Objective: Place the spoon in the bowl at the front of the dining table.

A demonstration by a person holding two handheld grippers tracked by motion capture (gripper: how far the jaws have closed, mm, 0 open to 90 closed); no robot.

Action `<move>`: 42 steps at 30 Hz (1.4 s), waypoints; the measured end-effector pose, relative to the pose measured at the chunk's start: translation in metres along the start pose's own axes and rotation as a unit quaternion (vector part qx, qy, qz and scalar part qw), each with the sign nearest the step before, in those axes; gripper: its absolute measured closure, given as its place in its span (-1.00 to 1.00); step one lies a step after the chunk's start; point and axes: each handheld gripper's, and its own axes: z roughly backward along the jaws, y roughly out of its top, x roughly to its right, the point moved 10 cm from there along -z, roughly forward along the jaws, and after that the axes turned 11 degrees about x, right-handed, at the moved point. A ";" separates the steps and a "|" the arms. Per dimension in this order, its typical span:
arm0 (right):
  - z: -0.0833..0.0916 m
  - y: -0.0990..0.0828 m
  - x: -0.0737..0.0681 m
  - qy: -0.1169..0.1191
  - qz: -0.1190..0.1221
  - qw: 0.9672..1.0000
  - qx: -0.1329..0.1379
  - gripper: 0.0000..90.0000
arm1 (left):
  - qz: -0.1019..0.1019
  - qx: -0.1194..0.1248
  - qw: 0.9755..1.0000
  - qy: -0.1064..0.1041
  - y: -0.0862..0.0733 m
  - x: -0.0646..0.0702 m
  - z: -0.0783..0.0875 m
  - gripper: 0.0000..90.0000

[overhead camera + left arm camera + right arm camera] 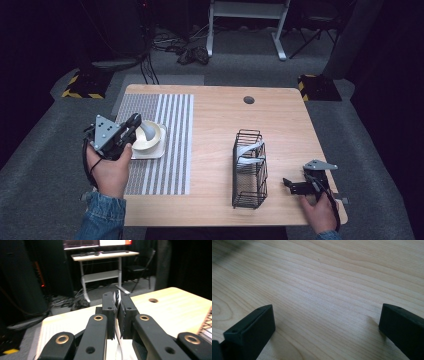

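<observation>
Pinching a thin grey ladle [146, 131] by its flat handle, the left gripper [134, 121] has its jaws clamped tight just over the cream bowl [155, 137]. It looks light, stiff and slippery, so mid-handle suits. Far from the bowl, the right gripper [289, 184] rests wide open, holding nothing.

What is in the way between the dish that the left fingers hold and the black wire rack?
Nothing visible. The left gripper is shut on a pale dish above the white plate on the striped mat. From there to the wire rack lies only mat and bare table. The rack already holds some dishes at its far end.
</observation>
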 end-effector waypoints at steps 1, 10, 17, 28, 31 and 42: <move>0.000 0.000 0.000 0.000 0.000 1.000 0.000 -0.99 | 0.000 -0.001 1.000 0.005 -0.001 -0.003 0.000 0.88; 0.000 0.000 0.000 0.000 0.000 1.000 0.000 -0.99 | -0.003 -0.008 0.998 0.055 -0.014 -0.033 -0.009 0.88; 0.000 0.000 0.000 0.000 0.000 1.000 0.000 -0.99 | -0.002 -0.016 0.997 0.079 -0.027 -0.046 -0.015 0.88; 0.000 0.000 0.000 0.000 0.000 1.000 0.000 -0.99 | -0.014 -0.044 0.995 0.089 -0.060 -0.053 -0.025 0.88; 0.000 0.000 0.000 0.000 0.000 1.000 0.000 -0.99 | -0.018 -0.051 0.994 0.094 -0.069 -0.056 -0.028 0.88; 0.000 0.000 0.000 0.000 0.000 1.000 0.000 -0.98 | -0.021 -0.076 0.992 0.098 -0.096 -0.061 -0.035 0.88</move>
